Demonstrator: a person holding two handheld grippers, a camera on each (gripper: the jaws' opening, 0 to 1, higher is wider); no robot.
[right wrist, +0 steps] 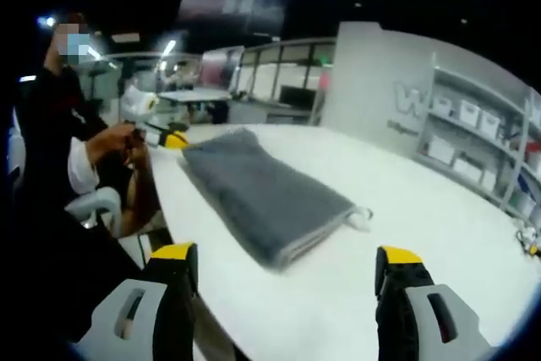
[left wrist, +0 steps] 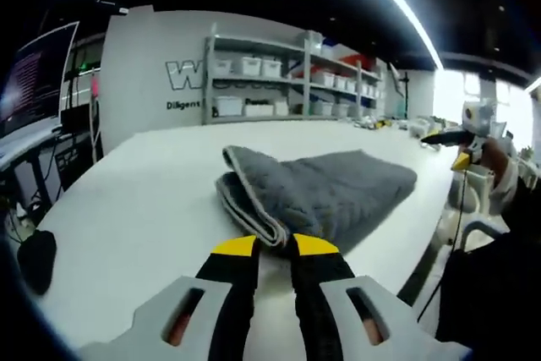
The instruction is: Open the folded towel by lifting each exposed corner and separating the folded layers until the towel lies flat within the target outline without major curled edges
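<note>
While the folded grey quilted towel (left wrist: pixel 317 192) lies on the white table (left wrist: pixel 144 200), two yellow-tipped grippers face it.

Seen in the left gripper view, the left gripper (left wrist: pixel 275 247) has its jaws nearly together, just before the towel's folded, pale-edged corner; whether they pinch the cloth cannot be told. Seen in the right gripper view, the right gripper (right wrist: pixel 287 264) has its jaws spread wide, holding nothing, and the towel (right wrist: pixel 266 192) sits near the table's (right wrist: pixel 423 209) edge beside a seated person (right wrist: pixel 72 150).
</note>
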